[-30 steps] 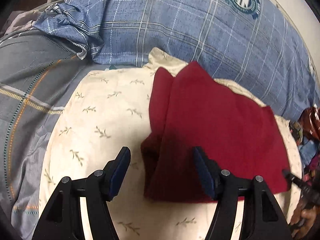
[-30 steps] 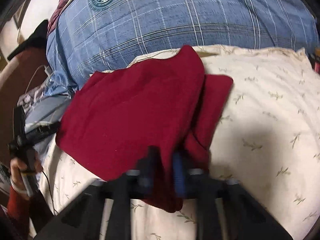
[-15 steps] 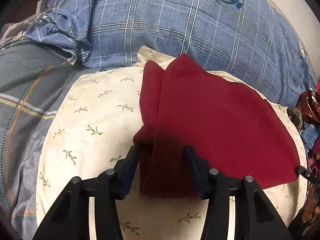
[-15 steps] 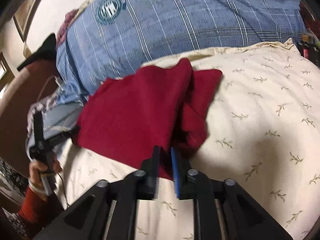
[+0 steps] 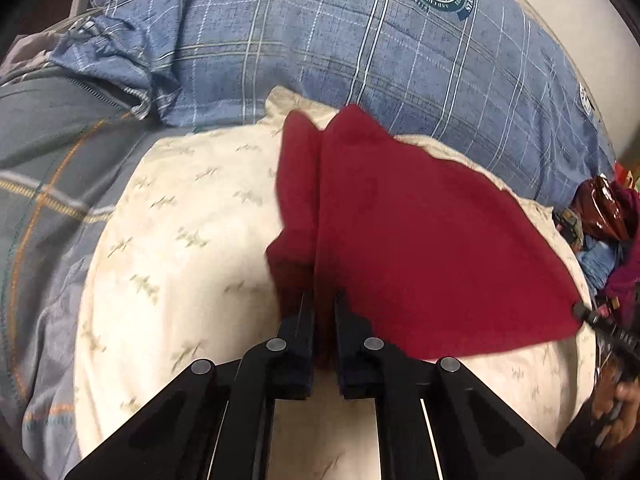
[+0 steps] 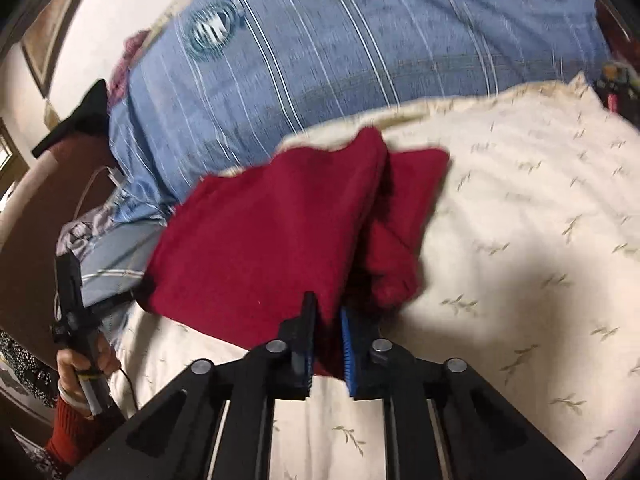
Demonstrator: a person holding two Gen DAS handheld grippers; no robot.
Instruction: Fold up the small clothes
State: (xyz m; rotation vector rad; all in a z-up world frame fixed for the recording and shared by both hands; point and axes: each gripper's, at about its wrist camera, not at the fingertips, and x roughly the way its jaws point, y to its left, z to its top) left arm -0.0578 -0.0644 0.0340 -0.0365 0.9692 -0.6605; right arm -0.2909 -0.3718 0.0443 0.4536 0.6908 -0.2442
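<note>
The left claw (image 5: pixel 322 300) and the right claw (image 6: pixel 328 312) each pinch a near corner of the dark red knit garment (image 5: pixel 420 240) (apparently half-folded) lying on the cream leaf-print pillow (image 5: pixel 180 240), so further folds likely remain.

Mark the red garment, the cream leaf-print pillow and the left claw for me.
red garment (image 5: pixel 420 240), left wrist view, middle of the top layer.
cream leaf-print pillow (image 5: pixel 180 240), left wrist view, bare cover left of the garment.
left claw (image 5: pixel 324 308), left wrist view, between the fingertips.

Matt red cloth (image 5: pixel 420 248) between black plastic fingers (image 5: pixel 298 344); soft cream leaf-print pillow (image 5: pixel 180 240) beneath; blue plaid cotton (image 5: pixel 320 40) beyond fingertips.
</note>
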